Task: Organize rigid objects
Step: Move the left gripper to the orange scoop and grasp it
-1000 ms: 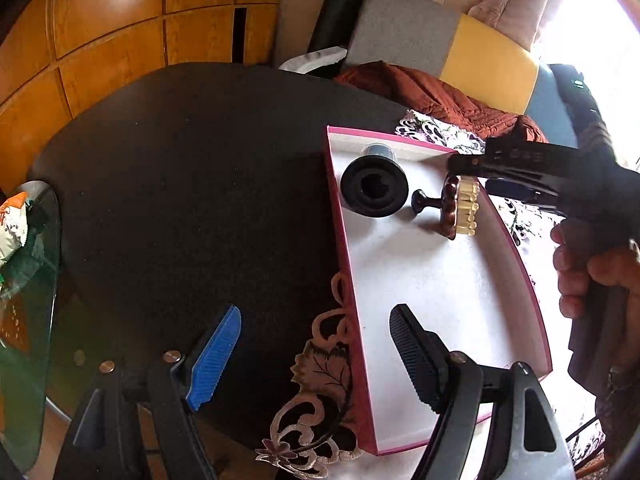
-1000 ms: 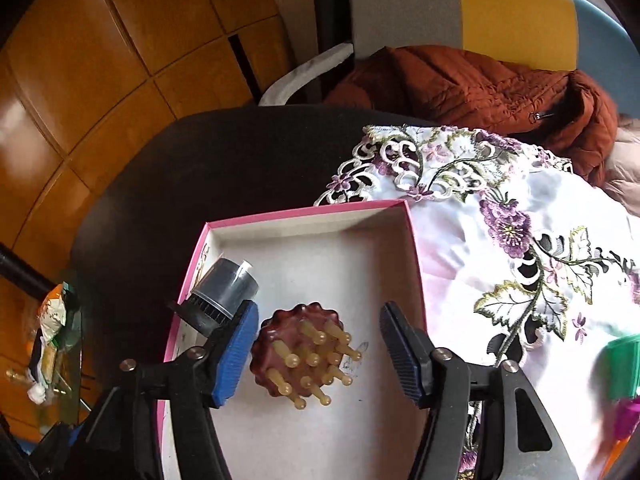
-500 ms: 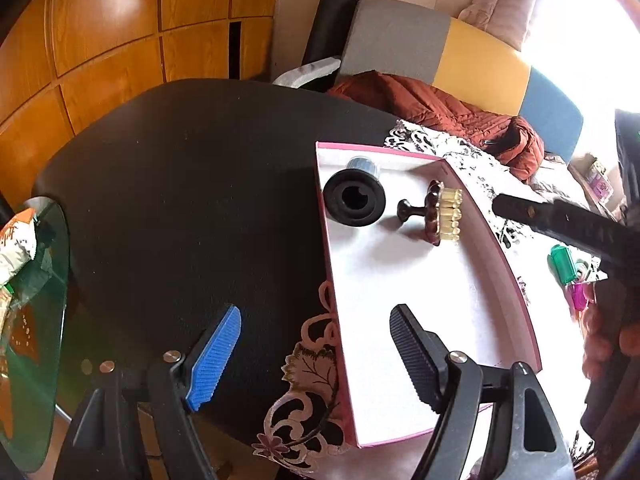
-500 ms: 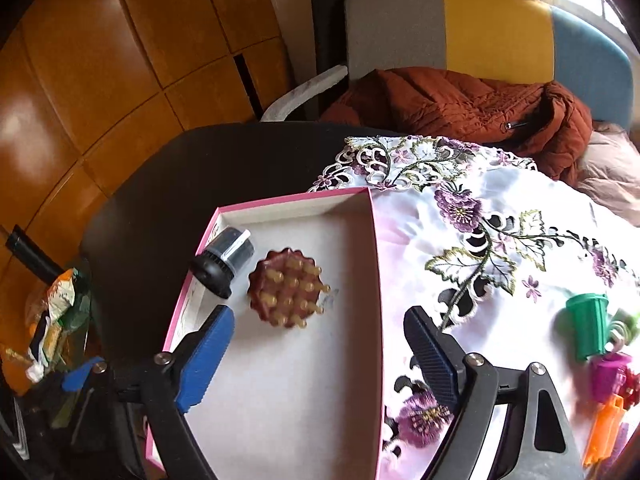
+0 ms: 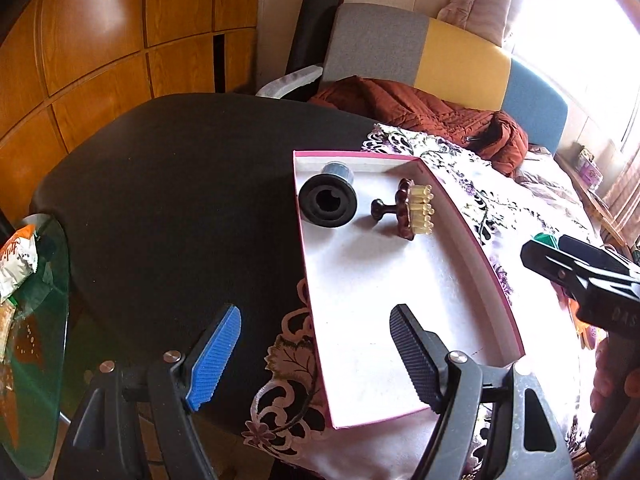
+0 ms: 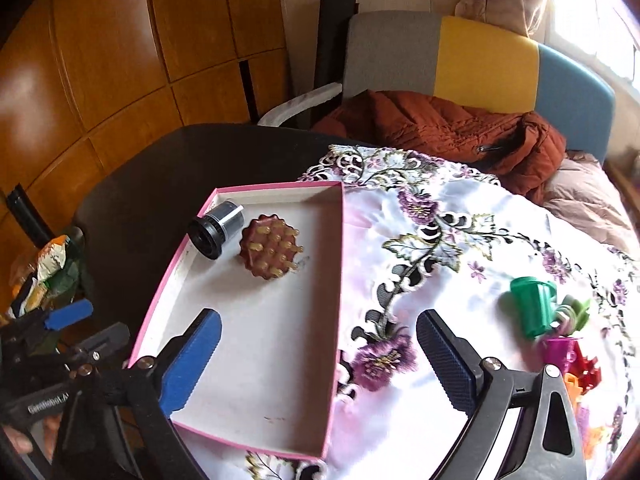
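Observation:
A pink-rimmed box (image 5: 460,216) (image 6: 341,264) with a white floor holds a black lens-like cylinder (image 5: 328,202) (image 6: 216,230) and a brown pegged massage brush (image 5: 414,214) (image 6: 270,246), side by side at its far end. My left gripper (image 5: 316,356) hangs open over the box's near left wall, holding nothing. My right gripper (image 6: 320,360) hovers above the box's right wall and the cloth, its jaws opening with nothing between them. A green cup (image 6: 532,306), a magenta cup (image 6: 558,354) and orange pieces (image 6: 576,384) lie to its right.
The box rests on a white embroidered cloth (image 6: 440,240) over a black round table (image 5: 180,200). A rust jacket (image 6: 440,128) lies on a chair behind. A glass side table (image 5: 36,340) with a snack packet stands at the left.
The right gripper let go of the brush, spread its jaws and drew back to the right, off the box. The brush now lies in the box. The left gripper rose slightly.

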The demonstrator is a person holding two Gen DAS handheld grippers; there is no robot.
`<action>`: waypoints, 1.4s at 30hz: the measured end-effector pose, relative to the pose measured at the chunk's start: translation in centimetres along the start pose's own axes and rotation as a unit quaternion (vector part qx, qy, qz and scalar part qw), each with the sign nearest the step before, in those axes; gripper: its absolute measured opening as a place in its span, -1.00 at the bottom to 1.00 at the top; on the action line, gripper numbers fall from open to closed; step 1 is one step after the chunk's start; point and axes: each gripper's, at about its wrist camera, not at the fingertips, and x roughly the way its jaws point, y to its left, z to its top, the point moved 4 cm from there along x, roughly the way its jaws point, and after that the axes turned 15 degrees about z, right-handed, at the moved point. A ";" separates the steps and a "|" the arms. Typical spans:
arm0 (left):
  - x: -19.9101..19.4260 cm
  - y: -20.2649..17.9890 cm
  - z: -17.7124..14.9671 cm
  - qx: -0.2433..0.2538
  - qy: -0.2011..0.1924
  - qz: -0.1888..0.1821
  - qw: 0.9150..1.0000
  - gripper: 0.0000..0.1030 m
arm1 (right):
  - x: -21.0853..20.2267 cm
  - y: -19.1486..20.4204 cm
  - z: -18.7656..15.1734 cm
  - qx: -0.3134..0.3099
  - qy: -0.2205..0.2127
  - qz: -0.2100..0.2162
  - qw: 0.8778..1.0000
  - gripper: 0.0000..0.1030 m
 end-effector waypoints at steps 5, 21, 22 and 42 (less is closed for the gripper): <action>-0.5 -0.6 -0.1 0.011 -0.003 -0.004 1.000 0.52 | -2.1 -1.4 -0.8 0.001 -0.008 -0.019 1.000 0.99; -1.3 -3.6 -0.5 0.044 -0.003 -0.034 0.998 0.52 | -10.9 -12.2 -2.4 0.079 -0.066 -0.128 0.986 0.99; -1.4 -3.9 -0.5 0.047 -0.003 -0.039 0.998 0.52 | -11.5 -13.0 -2.5 0.085 -0.071 -0.136 0.985 0.99; -2.6 -16.8 -0.6 0.142 0.059 -0.170 0.973 0.40 | -21.0 -30.1 -11.2 0.384 -0.190 -0.221 0.876 1.00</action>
